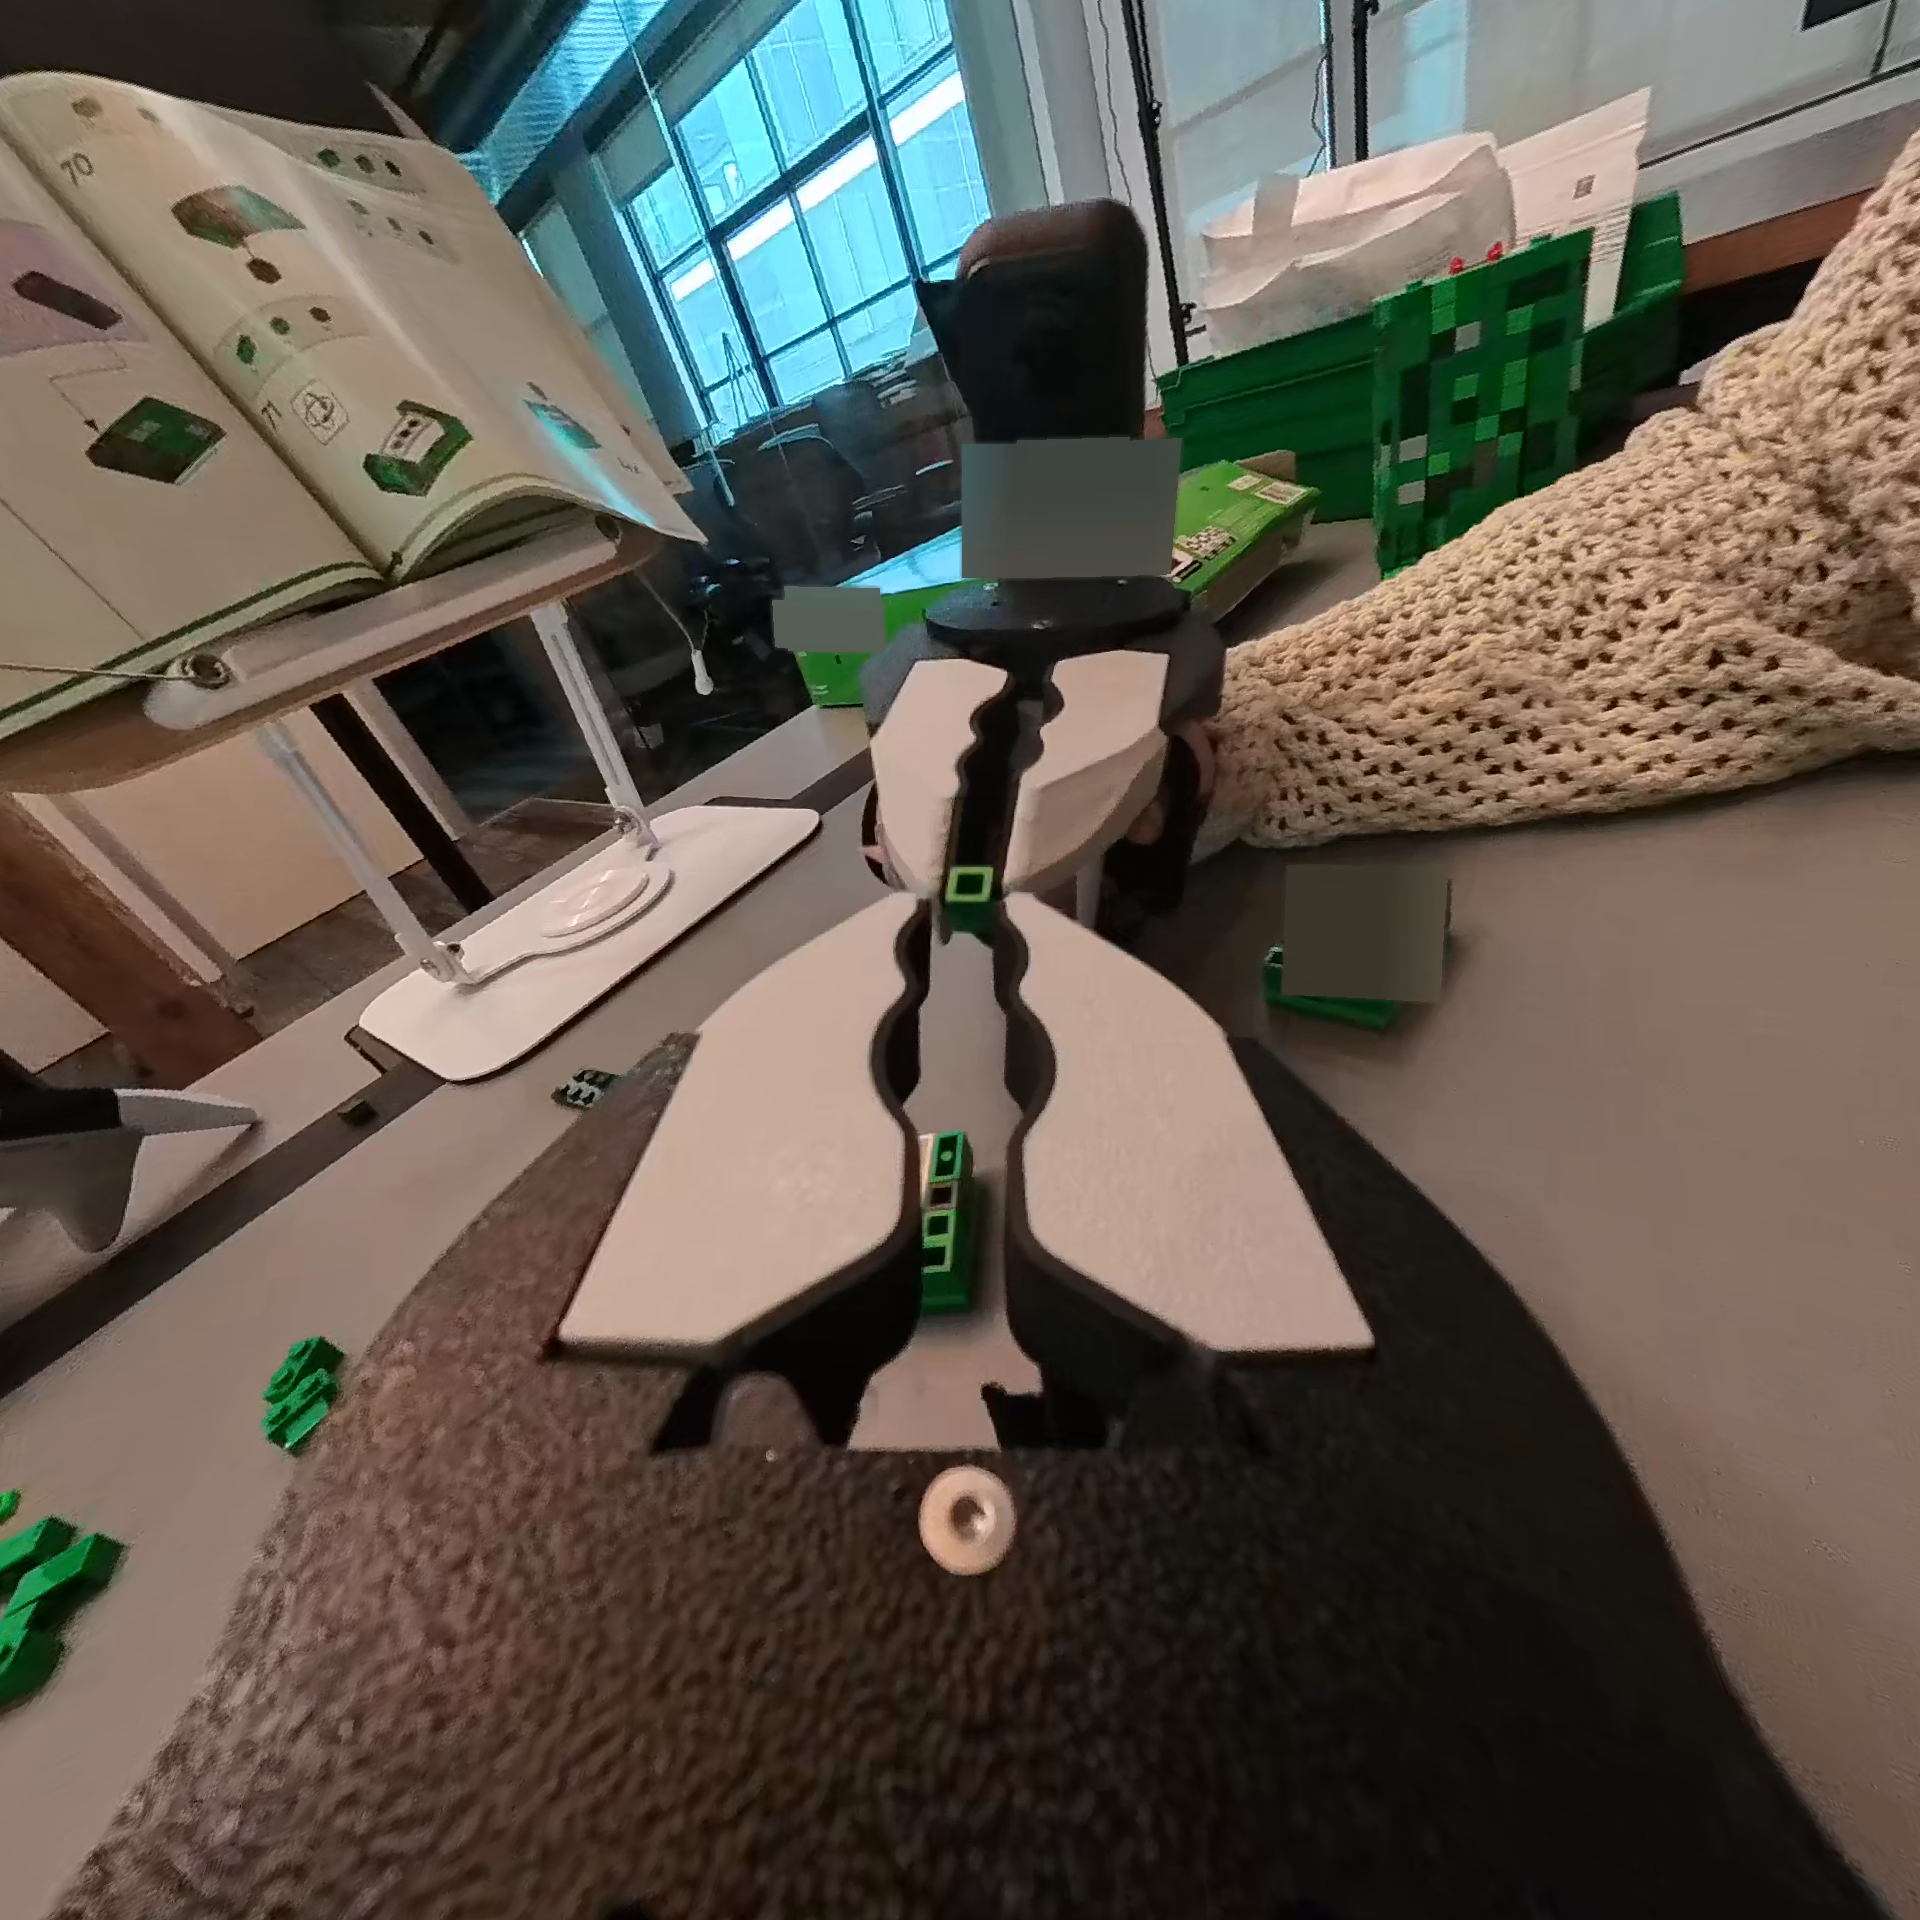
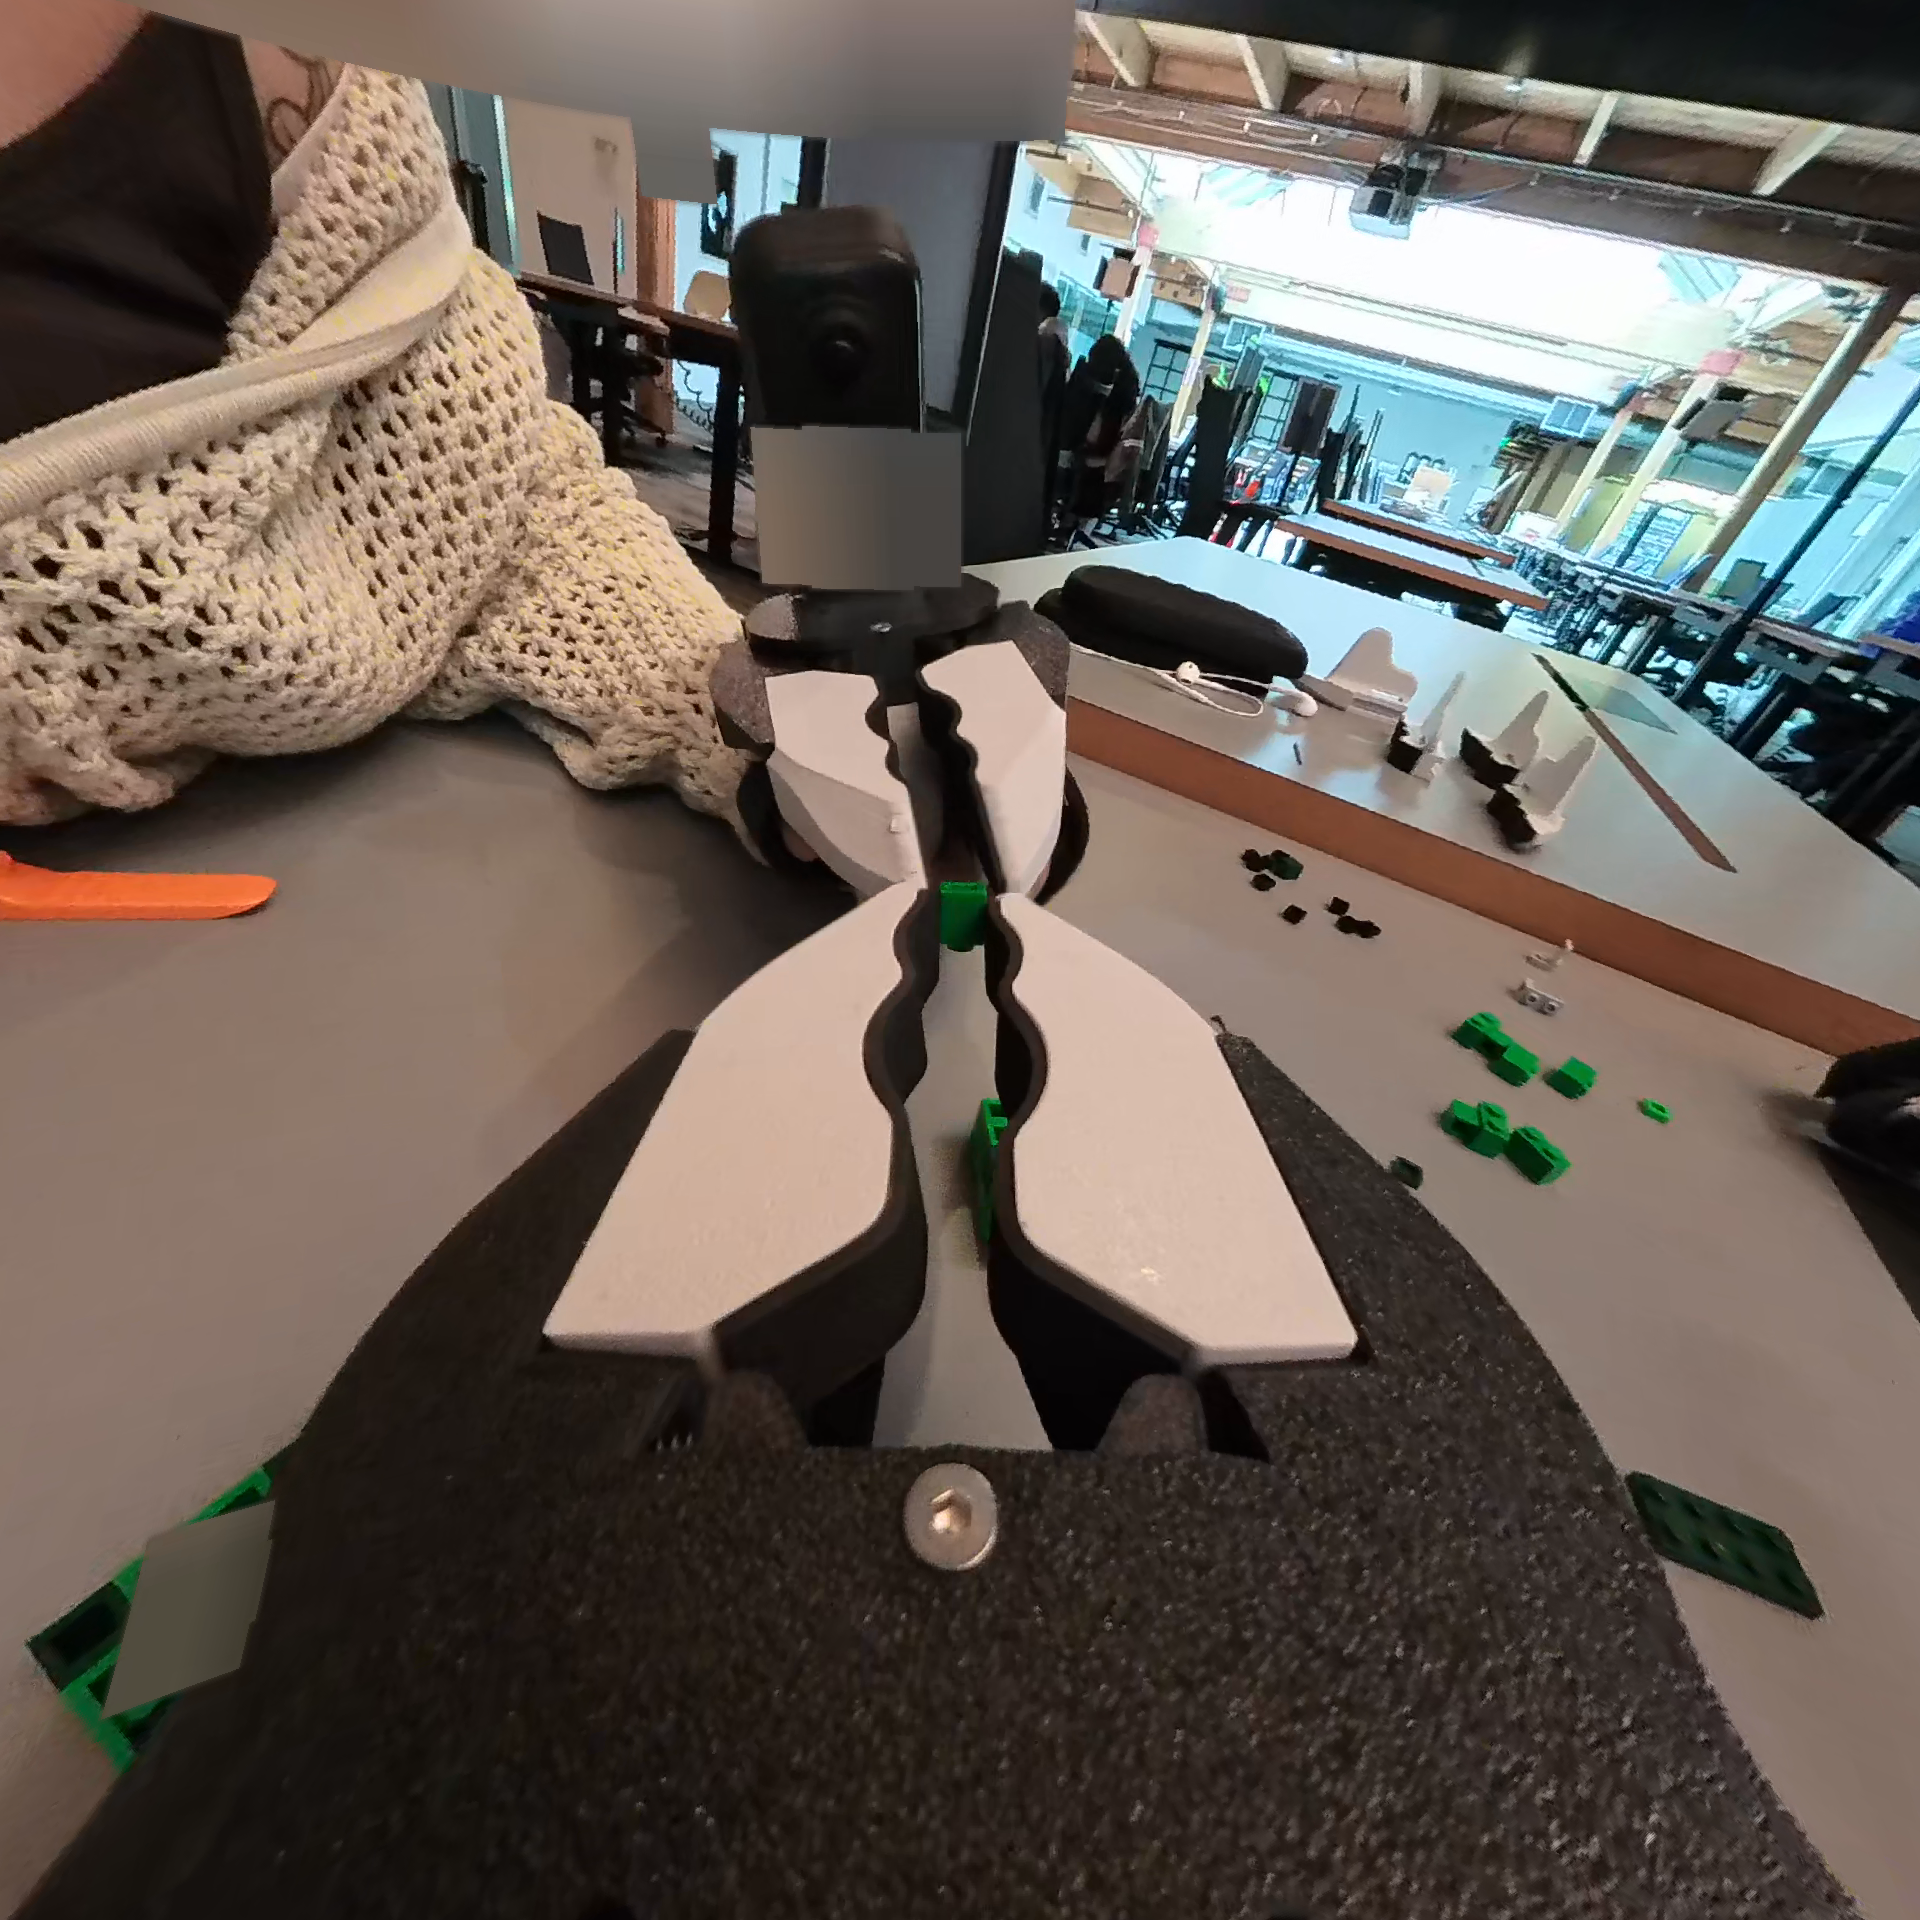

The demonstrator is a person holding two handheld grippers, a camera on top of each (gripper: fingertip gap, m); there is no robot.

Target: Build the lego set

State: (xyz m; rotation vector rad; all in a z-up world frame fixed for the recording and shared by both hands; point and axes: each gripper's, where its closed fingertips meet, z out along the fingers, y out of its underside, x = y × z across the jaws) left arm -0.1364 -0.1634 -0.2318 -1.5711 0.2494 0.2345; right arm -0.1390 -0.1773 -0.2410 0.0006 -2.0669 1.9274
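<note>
Meeting tip to tip above grey desk [image 1: 1558, 1195]: left gripper [image 1: 961, 914] and right gripper [image 2: 961, 914]. Small green brick [image 1: 971, 891] sits at junction, pinched by right fingers; left fingers narrow, touching same brick, grip uncertain. Second green piece [image 1: 948, 1221] lies on desk beneath. Loose green bricks [image 2: 1507, 1091] scattered nearby; instruction booklet [image 1: 260, 343] open on stand.
</note>
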